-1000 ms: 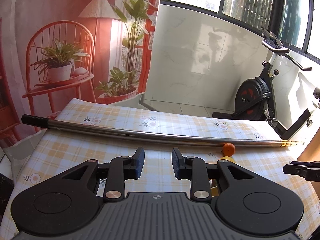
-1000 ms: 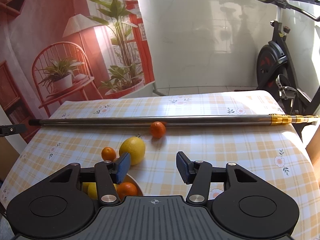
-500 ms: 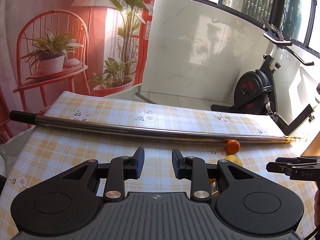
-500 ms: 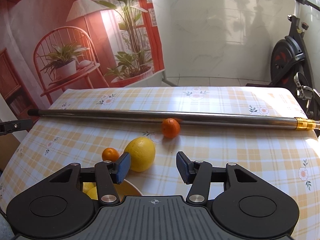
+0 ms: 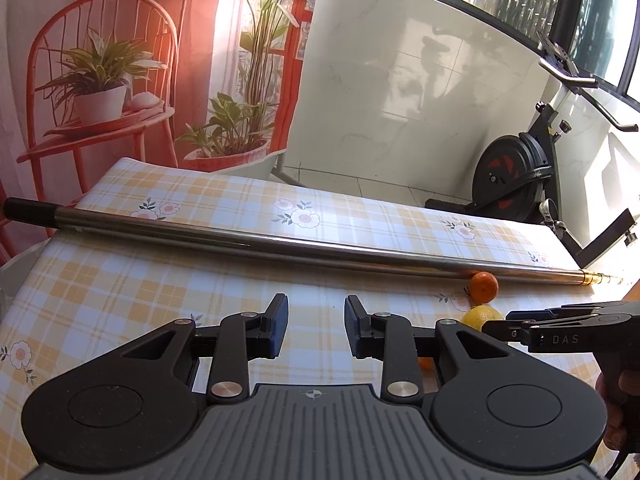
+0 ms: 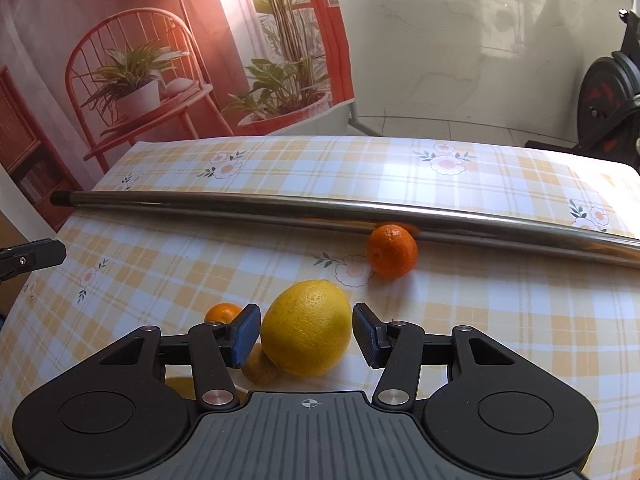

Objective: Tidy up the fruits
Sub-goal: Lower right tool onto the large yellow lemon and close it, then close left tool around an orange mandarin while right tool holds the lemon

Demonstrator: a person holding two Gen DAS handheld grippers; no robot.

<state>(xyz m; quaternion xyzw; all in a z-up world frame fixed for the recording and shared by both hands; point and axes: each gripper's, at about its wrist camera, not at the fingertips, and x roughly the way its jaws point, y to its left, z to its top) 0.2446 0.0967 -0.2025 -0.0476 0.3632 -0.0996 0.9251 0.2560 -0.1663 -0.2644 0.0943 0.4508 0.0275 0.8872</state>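
Lemon [image 6: 307, 327] long axis upright, slightly tilted

the metal pole [image 6: 320, 210] bars the far surface [image 6: 500, 320]; a mandarin [image 6: 392, 251] touches it. bare cloth lies right of the lemon [image 6: 308, 328], a small orange [image 6: 223, 313] crowds its left.

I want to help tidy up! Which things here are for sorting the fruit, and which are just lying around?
For the job:
big lemon
orange by the pole
small orange
right hand-held gripper, open around the lemon
left hand-held gripper, open

Just lying about:
metal pole
exercise bike
tablecloth
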